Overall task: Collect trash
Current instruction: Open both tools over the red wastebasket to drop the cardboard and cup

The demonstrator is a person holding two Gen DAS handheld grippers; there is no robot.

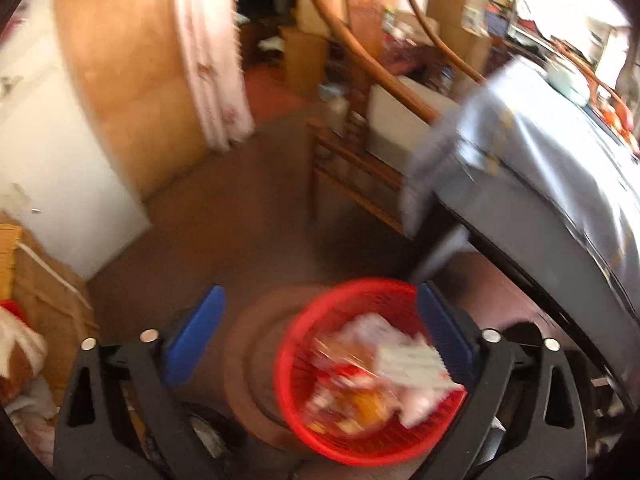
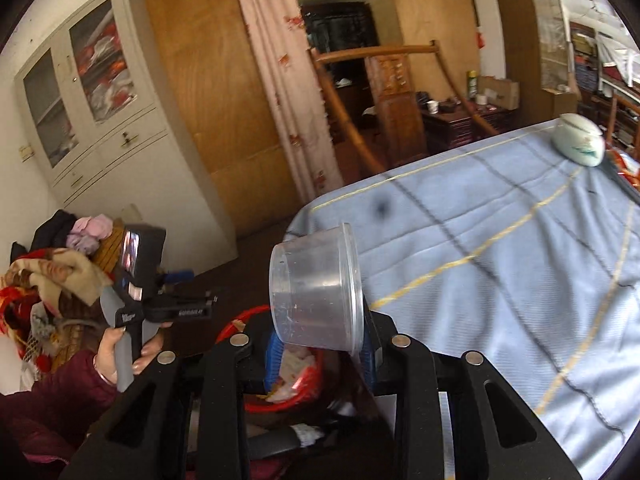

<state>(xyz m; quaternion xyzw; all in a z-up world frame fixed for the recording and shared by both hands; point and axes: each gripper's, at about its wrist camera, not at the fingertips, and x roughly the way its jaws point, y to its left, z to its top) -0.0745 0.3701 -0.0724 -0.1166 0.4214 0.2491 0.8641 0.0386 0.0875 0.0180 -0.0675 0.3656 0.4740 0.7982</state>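
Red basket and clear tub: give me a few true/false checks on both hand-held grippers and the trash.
1. The right hand-held gripper holds a clear plastic tub. True.
2. The left hand-held gripper grips a wrapper. False: it is open with nothing between its blue fingers.
3. The red basket already has trash in it. True.
4. The tub is full of food. False: it looks empty.
5. The blue-grey cloth is covered in litter. False: only a white lidded bowl shows on it.

Red basket (image 1: 372, 384) contents blurred beyond telling.
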